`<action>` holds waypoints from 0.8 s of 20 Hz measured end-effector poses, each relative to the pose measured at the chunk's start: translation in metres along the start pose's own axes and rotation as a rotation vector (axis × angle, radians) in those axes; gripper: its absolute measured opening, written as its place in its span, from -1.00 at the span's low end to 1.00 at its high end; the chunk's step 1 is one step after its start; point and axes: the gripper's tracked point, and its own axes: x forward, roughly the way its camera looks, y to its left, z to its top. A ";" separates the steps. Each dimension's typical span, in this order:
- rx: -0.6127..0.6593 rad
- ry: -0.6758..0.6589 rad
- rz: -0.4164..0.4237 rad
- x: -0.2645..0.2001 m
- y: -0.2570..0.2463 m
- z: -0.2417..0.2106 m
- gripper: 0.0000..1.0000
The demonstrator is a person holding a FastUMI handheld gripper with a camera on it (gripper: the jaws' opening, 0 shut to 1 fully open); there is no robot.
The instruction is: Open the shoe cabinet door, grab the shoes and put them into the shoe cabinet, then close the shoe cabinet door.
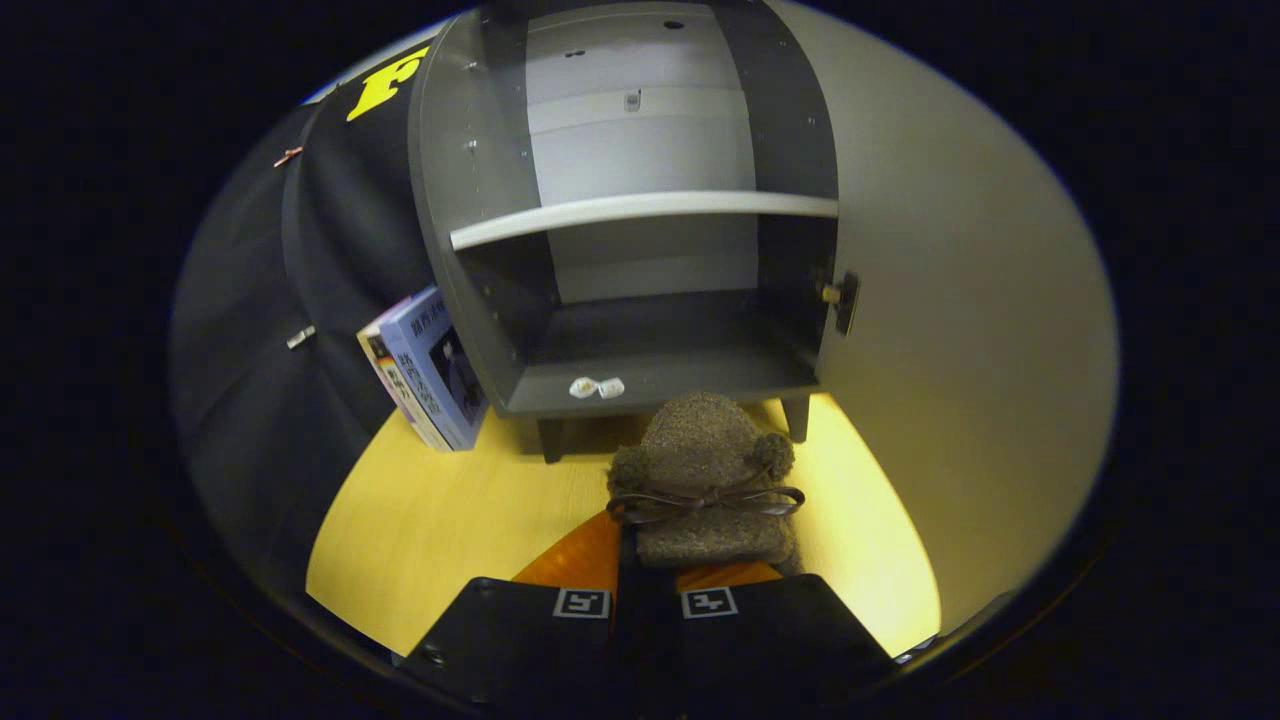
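Note:
A brown fuzzy shoe (pixel 705 450) with two pompoms and a thin bow is held toe-forward just ahead of my fingers. My gripper (pixel 640 555) is shut on its near end, with the fingers (pixel 575 565) pressed close together. Beyond the shoe stands the grey shoe cabinet (pixel 470 200) with its inside exposed. Its door (pixel 950 350) is swung wide to the right, hanging on a hinge (pixel 842 298). A pale shelf (pixel 640 207) splits the cabinet. The lower compartment (pixel 650 335) holds no shoes, and the shoe's toe is just short of its front lip.
A small white object (pixel 596 387) lies on the front edge of the cabinet's bottom board. Books (pixel 428 370) lean against the cabinet's left side. The cabinet stands on short legs (pixel 550 440) on a yellow wooden surface (pixel 450 520). Black cloth (pixel 300 300) hangs to the left.

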 end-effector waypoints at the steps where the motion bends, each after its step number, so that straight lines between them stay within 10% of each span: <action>1: -0.006 -0.010 -0.002 -0.007 0.000 0.018 -0.77; 16: -0.058 -0.138 0.039 0.038 0.034 0.251 -0.77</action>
